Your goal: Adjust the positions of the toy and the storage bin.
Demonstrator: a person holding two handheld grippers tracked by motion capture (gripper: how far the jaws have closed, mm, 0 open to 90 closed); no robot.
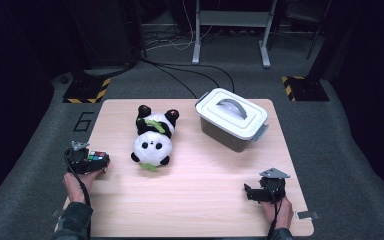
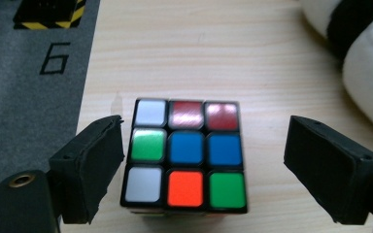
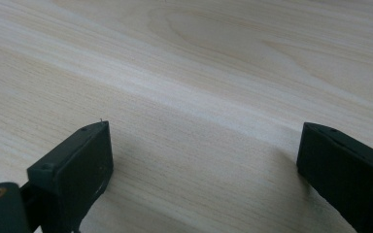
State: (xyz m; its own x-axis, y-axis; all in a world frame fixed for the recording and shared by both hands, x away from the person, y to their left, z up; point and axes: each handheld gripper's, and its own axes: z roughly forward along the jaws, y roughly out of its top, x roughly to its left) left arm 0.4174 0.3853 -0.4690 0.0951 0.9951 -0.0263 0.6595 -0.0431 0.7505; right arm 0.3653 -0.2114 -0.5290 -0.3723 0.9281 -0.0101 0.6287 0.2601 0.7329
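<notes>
A scrambled colour cube (image 2: 187, 155) sits on the wooden table (image 1: 195, 200) near its left edge; in the high view the cube (image 1: 97, 156) lies just left of a plush panda (image 1: 152, 140). My left gripper (image 2: 205, 131) is open around the cube: one jaw stands close by its left side, the other well apart from its right side. In the high view the left gripper (image 1: 93, 163) is held by a hand at the table's left edge. My right gripper (image 1: 250, 193) rests low at the front right, open, with bare wood between its fingers (image 3: 85, 165).
A grey lidded box (image 1: 232, 120) with a handle stands at the back right of the table. The panda (image 2: 364, 63) lies on its back close to the right of the cube. Dark carpet with a painted "6" (image 2: 54, 58) borders the table's left edge.
</notes>
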